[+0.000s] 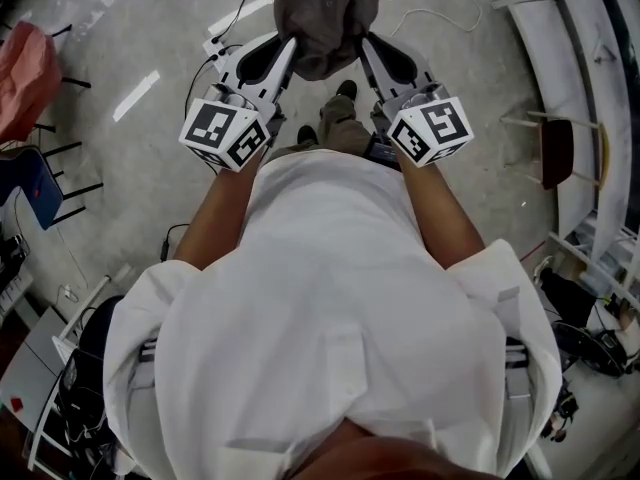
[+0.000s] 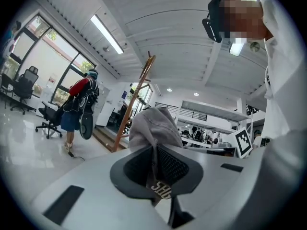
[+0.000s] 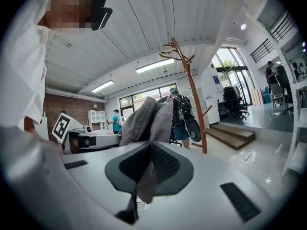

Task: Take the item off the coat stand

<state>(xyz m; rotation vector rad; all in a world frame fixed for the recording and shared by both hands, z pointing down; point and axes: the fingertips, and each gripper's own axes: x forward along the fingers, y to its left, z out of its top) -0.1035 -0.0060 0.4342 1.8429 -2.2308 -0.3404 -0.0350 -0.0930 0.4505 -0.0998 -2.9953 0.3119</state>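
Room: polished grey floor [image 1: 150, 158] lay beneath you, with an open office under a white ceiling beyond.
Grey garment [image 1: 325, 18]: it hung bunched between your two grippers, out in front of you, above the floor and clear of the coat stand.
Left gripper [image 1: 287, 46]: its jaws were nearly together, pinching a fold of the garment's left side, with a printed label caught in the bite.
Right gripper [image 1: 366, 44]: its jaws were pressed tight on a thin fold of the garment's right side.
Coat stand [image 3: 189, 90]: the wooden pole stood well apart, beyond the garment; its top hooks looked bare in the right gripper view.
Passer-by [image 3: 182, 114]: a person with a backpack stood near the stand's far side.
Step in hand: by the look of it, the item was already off and you were carrying it away.
Doing it well: you needed both pinches firm and both hands level at an even spacing, so the cloth neither stretched nor slid from the thin right-hand fold.
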